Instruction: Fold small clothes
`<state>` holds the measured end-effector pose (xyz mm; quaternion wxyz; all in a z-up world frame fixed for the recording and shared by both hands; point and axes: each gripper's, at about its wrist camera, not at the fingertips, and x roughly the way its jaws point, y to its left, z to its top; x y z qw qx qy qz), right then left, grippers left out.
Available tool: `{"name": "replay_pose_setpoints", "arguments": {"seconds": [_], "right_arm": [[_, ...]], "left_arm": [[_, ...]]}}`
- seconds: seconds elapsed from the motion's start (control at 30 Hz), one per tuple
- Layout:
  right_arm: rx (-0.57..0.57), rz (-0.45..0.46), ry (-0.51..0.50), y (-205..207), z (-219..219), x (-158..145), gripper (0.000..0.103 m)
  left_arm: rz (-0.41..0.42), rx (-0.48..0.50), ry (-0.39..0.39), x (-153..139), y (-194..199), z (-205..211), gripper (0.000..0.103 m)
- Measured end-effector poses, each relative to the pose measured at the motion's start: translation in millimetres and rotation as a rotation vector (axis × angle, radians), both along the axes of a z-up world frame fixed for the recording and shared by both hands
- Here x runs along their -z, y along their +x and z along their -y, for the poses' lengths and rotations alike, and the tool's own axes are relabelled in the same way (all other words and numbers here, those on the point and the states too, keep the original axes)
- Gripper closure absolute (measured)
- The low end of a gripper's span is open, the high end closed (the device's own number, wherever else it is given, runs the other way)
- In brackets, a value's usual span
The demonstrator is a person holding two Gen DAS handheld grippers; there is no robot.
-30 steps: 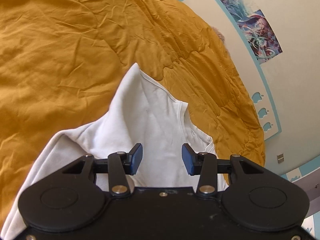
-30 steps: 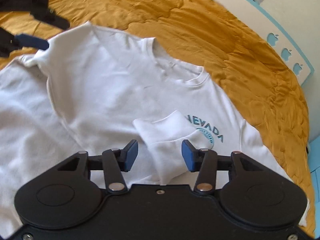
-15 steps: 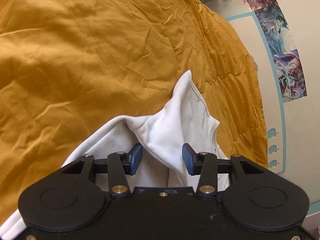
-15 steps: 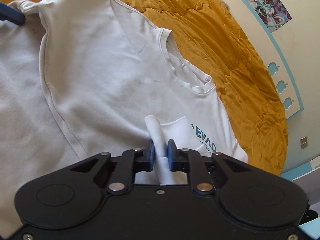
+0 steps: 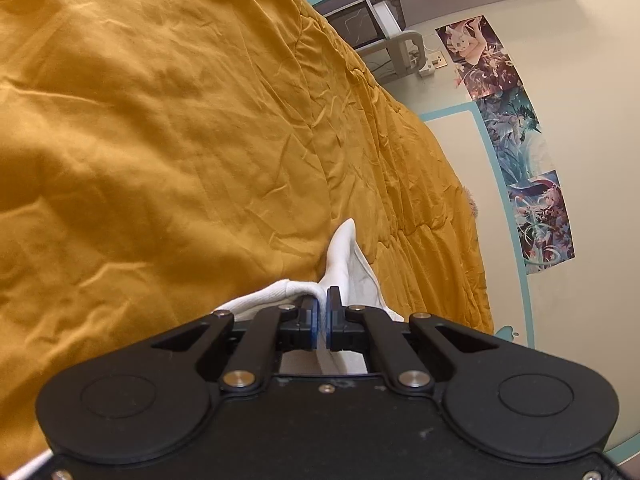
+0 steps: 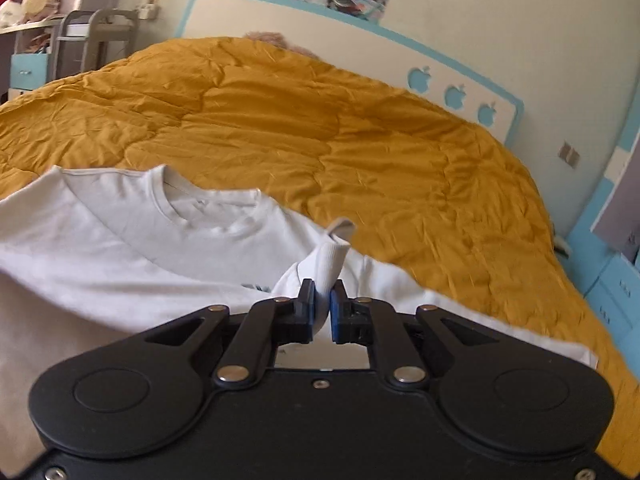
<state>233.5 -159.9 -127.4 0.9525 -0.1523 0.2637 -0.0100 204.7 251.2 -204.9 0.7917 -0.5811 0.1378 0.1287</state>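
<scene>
A white sweatshirt with blue chest lettering lies on the mustard-yellow quilt. My right gripper is shut on the ribbed sleeve cuff, which sticks up between the blue pads. My left gripper is shut on a pinched fold of the sweatshirt at its shoulder edge; most of the garment is hidden under the gripper body in that view.
The quilt covers the whole bed. A white headboard with blue trim and apple cut-outs stands behind it. A grey cart and shelves are at the far left. Posters hang on the wall.
Both grippers closed on the sweatshirt: the right on the sleeve cuff first, then the left on the shoulder fold. The right gripper has tilted up, lifting the cuff.
</scene>
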Motion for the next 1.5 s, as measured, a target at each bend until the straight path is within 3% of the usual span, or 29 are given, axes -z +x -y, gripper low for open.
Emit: {"name": "replay_pose_setpoints", "arguments": {"seconds": [0.13,0.2,0.27,0.33,0.43,0.5,0.63,0.7,0.83,0.87,0.9,0.97,1.2,1.27,1.4,1.5], "right_arm": [[0.034,-0.234,0.066,7.7,27.6,66.4,0.094],[0.060,-0.299,0.109,0.2,35.1,76.6,0.090],[0.074,-0.287,0.112,-13.7,38.5,70.6,0.075],[0.080,-0.222,0.147,-25.2,48.4,53.9,0.053],[0.030,-0.139,0.288,-15.1,72.8,33.3,0.045],[0.002,-0.157,0.430,10.6,97.3,31.5,0.042],[-0.012,-0.295,0.682,59.7,134.8,55.7,0.045],[0.026,-0.343,0.709,73.5,140.0,68.5,0.047],[-0.010,-0.395,0.808,80.8,139.2,87.7,0.050],[-0.020,-0.396,0.842,80.9,138.5,91.4,0.058],[-0.025,-0.393,0.880,79.3,138.7,94.0,0.086],[-0.015,-0.380,0.928,77.2,137.9,93.3,0.089],[-0.129,-0.154,0.850,79.4,120.6,19.5,0.089],[-0.138,-0.123,0.842,87.3,120.2,9.3,0.090],[-0.063,-0.225,0.806,117.5,126.9,45.1,0.089],[0.009,-0.323,0.739,125.2,129.3,80.8,0.087]], "left_arm": [[-0.032,0.006,0.019,8.1,1.8,5.3,0.103],[-0.043,0.003,0.020,10.1,-0.1,5.2,0.103],[-0.045,0.010,0.020,10.7,-0.6,4.3,0.103],[-0.048,0.022,0.023,11.2,1.3,3.3,0.102],[-0.050,0.028,0.020,11.4,4.3,3.0,0.102],[-0.050,0.028,0.011,11.8,4.6,3.1,0.102],[-0.058,0.034,0.015,10.8,5.3,3.2,0.102],[-0.062,0.041,0.027,10.3,6.5,3.3,0.102],[-0.065,0.053,0.045,11.9,9.4,2.9,0.103],[-0.066,0.054,0.046,12.3,9.9,2.7,0.103],[-0.066,0.053,0.048,12.3,10.2,2.3,0.102],[-0.057,0.047,0.054,11.2,9.8,2.5,0.103],[0.063,-0.007,0.089,-4.6,-0.3,8.9,0.103],[0.057,-0.013,0.098,-2.4,-1.4,11.7,0.103],[-0.025,-0.001,0.117,13.7,1.1,14.3,0.103],[-0.077,0.048,0.189,14.6,5.7,18.4,0.102]]}}
